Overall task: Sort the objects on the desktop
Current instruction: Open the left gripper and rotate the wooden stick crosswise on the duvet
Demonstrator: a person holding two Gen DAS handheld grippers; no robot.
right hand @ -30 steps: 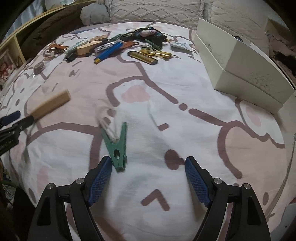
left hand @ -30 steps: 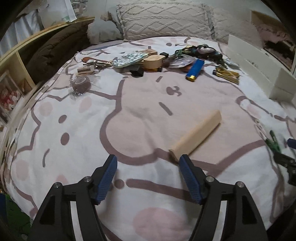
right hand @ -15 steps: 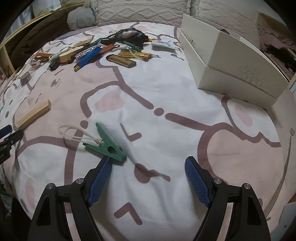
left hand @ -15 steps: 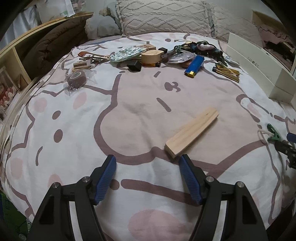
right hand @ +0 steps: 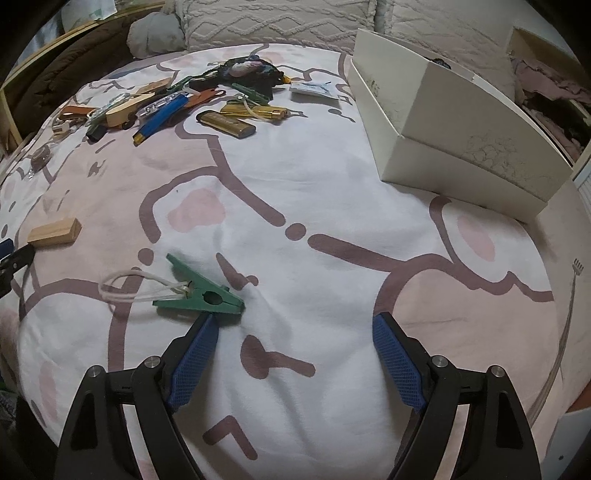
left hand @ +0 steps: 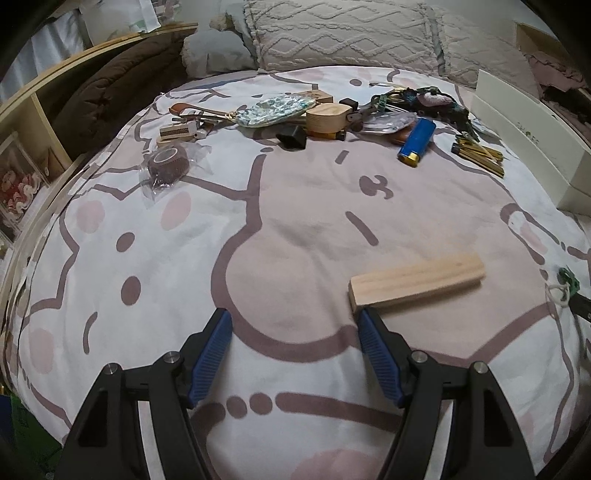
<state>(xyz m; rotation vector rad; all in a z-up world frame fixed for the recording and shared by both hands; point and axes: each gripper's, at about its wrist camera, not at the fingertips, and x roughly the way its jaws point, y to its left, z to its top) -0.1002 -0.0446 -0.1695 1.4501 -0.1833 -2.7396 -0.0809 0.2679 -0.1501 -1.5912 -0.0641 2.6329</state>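
Note:
In the left wrist view a pale wooden block (left hand: 417, 280) lies flat on the patterned bedspread (left hand: 295, 229), its near end just beyond the right fingertip of my left gripper (left hand: 293, 321). That gripper is open and holds nothing. In the right wrist view a green clothes peg (right hand: 201, 297) with a white string loop (right hand: 125, 288) lies crosswise just ahead of the left fingertip of my right gripper (right hand: 295, 325). Its jaws are opening, with only bedspread between them. The peg (left hand: 567, 278) also shows at the left view's right edge.
A white cardboard box (right hand: 454, 144) stands at the right. Along the far side lies a pile of small things: a blue lighter (right hand: 159, 118), a gold lighter (right hand: 227, 123), a wooden case (left hand: 327, 118) and a bagged brown roll (left hand: 168, 168). Pillows (left hand: 343, 33) lie behind.
The wooden block has swung from a diagonal to nearly crosswise in the left view. The green peg has turned from pointing away to lying sideways, and the right jaws stand slightly wider.

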